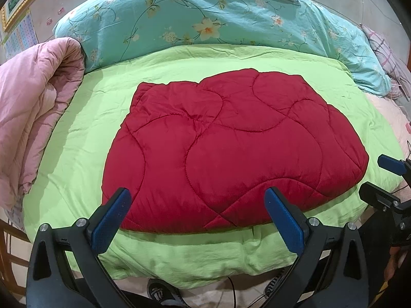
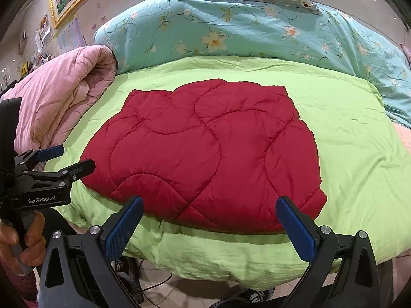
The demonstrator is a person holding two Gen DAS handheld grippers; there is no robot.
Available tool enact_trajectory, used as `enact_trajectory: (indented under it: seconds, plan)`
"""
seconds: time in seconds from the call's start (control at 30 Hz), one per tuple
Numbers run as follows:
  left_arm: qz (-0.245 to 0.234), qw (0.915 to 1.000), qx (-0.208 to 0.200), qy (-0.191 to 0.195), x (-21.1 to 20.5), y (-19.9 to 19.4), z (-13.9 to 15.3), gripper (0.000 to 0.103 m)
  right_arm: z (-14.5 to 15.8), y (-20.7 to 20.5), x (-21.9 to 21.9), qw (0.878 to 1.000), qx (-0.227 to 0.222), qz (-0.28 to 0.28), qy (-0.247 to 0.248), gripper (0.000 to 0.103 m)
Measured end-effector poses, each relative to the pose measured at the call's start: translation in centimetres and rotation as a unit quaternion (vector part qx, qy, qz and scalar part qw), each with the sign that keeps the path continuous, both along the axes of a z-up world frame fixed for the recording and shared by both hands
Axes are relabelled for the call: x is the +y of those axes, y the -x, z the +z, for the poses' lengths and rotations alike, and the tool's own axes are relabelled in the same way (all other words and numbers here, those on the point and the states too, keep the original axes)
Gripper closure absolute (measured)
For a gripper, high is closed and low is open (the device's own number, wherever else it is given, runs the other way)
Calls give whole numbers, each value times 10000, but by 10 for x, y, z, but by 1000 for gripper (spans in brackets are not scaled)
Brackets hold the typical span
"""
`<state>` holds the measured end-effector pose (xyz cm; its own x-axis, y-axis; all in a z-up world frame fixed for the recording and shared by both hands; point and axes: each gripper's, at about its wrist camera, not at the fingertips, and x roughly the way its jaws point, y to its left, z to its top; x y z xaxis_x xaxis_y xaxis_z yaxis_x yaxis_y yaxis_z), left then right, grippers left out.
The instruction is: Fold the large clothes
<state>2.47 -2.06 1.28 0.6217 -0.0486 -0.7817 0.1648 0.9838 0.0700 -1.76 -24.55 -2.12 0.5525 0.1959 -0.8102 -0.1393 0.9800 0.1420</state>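
left black gripper with blue pads (image 1: pixel 196 200): jaws spread wide, empty, held just short of the near hem. right black gripper with blue pads (image 2: pixel 209 206): likewise released, empty. red quilted padded garment (image 1: pixel 226 148): flat, folded into a compact block on the lime-green bedsheet (image 1: pixel 82 138), likely staged for one more fold; sleeves and layers hidden inside. pink quilted comforter (image 1: pixel 33 102): bundled left, cut off. teal floral duvet (image 1: pixel 205 20): farthest.
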Motion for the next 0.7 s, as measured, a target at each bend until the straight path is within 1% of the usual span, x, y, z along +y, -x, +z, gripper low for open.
enact_trajectory:
  seconds: [0.7]
  plan:
    - [11, 10000, -32, -15, -2, -4, 1, 0, 0, -5, -1, 10000, -9, 15, -11, 0]
